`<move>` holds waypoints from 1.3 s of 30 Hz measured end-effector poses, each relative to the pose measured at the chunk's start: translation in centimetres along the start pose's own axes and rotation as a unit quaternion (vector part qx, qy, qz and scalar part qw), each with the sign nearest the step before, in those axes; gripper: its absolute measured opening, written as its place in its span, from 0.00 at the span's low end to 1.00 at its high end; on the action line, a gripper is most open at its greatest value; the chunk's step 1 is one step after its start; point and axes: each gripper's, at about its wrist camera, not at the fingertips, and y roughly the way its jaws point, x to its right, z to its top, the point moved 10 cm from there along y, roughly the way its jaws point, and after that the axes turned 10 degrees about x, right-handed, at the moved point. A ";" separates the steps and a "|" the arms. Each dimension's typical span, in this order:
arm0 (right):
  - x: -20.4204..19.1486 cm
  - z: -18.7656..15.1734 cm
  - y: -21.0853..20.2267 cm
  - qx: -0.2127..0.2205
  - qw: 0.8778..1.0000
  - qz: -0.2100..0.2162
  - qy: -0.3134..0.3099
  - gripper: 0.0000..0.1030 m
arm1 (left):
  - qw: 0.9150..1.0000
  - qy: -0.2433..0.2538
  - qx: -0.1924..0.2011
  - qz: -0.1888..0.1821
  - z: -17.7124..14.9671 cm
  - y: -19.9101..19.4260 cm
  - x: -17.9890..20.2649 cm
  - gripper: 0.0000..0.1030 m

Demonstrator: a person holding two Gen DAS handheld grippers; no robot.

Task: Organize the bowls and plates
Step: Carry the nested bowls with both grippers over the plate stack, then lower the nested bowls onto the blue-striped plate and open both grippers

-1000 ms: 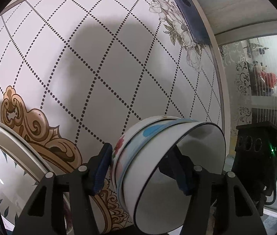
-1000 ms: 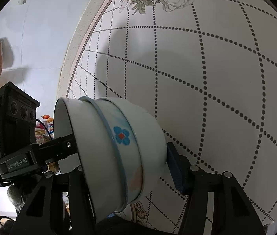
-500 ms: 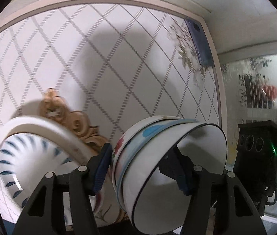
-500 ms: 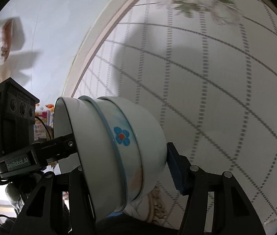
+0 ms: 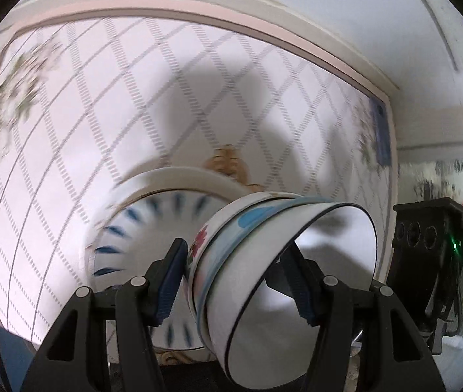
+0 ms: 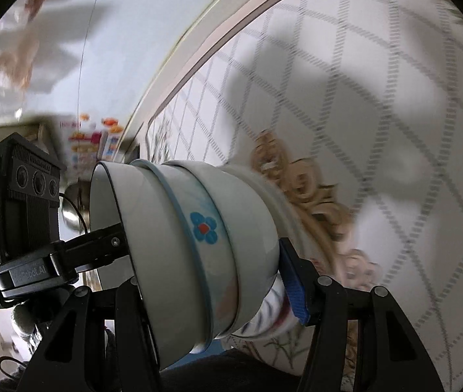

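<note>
With both the left gripper (image 5: 238,281) and the right gripper (image 6: 212,281) clamped on the stack of bowls (image 5: 283,281), one of each gripper's fingers inside it, we should lower it level and centred onto the blue-patterned plate (image 5: 140,238) just behind it.

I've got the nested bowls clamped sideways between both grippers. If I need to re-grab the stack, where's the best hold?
Take the bowl stack as now: one jaw inside the open mouth, the other on the rounded base, squeezing along the nesting axis. That keeps the bowls pressed together; a rim-only pinch would probably let them slide apart.
</note>
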 end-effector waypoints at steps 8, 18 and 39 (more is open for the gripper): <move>-2.2 -1.9 5.5 -0.053 0.998 0.003 -0.023 0.58 | 0.999 -0.052 0.002 0.012 -1.3 0.1 -4.9 0.54; -2.1 -2.9 8.3 -0.074 0.996 -0.019 -0.035 0.58 | 0.998 -0.057 -0.008 0.015 -1.5 1.6 -5.9 0.54; -1.8 -2.5 4.0 -0.018 0.993 -0.100 -0.059 0.58 | 0.993 0.052 0.067 0.078 -1.9 -3.4 -6.0 0.54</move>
